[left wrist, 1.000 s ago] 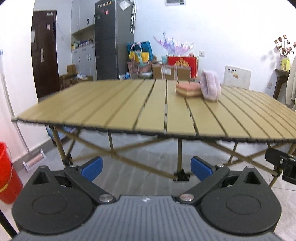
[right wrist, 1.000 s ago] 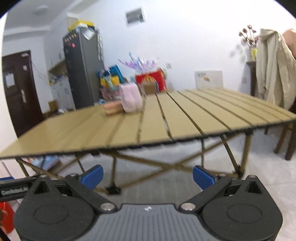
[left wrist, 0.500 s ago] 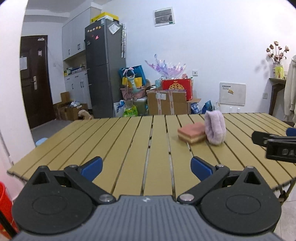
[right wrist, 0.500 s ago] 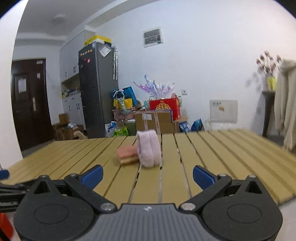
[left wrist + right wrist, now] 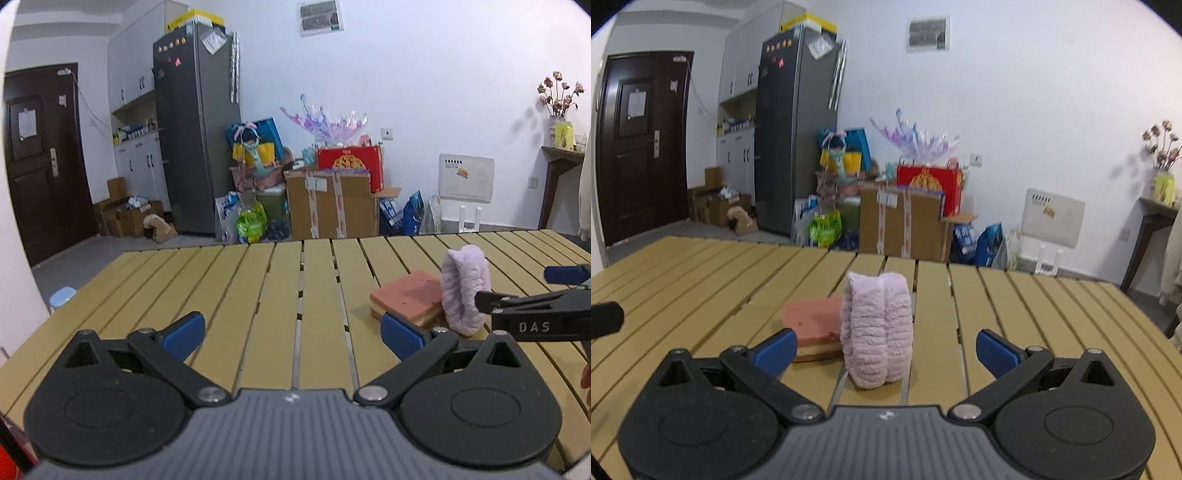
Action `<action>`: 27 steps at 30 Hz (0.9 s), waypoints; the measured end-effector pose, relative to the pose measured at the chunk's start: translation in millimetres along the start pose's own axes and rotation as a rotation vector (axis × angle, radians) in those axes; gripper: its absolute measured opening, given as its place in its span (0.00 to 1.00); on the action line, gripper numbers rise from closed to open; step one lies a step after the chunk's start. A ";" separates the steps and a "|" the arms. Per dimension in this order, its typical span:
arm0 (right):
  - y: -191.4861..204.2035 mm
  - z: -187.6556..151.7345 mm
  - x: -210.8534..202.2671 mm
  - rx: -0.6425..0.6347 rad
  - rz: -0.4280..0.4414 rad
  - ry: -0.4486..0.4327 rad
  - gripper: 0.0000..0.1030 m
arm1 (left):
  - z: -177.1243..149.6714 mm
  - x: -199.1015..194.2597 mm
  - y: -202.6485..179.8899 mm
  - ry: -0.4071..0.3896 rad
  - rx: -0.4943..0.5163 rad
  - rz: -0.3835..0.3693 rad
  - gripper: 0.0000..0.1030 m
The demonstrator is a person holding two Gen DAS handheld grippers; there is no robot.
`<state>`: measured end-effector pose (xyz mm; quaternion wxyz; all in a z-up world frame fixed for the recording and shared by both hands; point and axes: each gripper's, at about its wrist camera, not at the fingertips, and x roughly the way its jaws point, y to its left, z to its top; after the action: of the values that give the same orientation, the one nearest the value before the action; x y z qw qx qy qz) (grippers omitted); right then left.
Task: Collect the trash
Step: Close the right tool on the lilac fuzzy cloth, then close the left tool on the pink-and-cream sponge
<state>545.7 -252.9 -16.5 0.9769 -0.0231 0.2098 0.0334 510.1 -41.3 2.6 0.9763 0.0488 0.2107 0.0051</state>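
Listing what we find on the slatted table (image 5: 273, 295): one fluffy lilac cloth roll (image 5: 875, 328), standing upright, and one flat pink-topped sponge (image 5: 812, 317), lying just beside it and touching its left side as our right wrist view shows it. The left hand-held gripper (image 5: 291, 330), released with its blue fingertips wide apart, holds nothing and faces bare slats; the roll and sponge sit off to its right. The right hand-held gripper (image 5: 884, 345), likewise spread and empty, now has the roll squarely between its fingertips' line of approach. Change noted: a second ago both cameras looked up at the table edge from below; half a second ago they had risen above it; now both have advanced over the top, and the right tool's dark arm (image 5: 532, 317) has come into the left view, near the roll. We judge this the approach stage of collecting: nothing is gripped yet, and the right side looks best placed for the first pick. A red bucket edge (image 5: 7, 461) shows at lower left; whether it is the bin, we cannot tell.
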 end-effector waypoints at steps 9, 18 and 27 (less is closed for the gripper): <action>1.0 -1.7 75.0 0.029 0.035 0.122 0.87 | 7.0 64.2 -16.0 0.064 0.034 -0.025 1.00; -8.6 -9.6 95.4 0.081 0.109 0.156 0.36 | 8.4 106.9 -38.0 0.144 -0.018 -0.075 1.00; -56.9 -12.2 71.7 0.144 0.045 0.106 0.33 | 14.6 129.0 -76.6 0.180 -0.047 -0.088 1.00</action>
<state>610.2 -306.3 -55.4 0.9626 0.0504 0.2634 0.0387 632.8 -114.9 -44.7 0.9536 0.0162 0.2994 -0.0283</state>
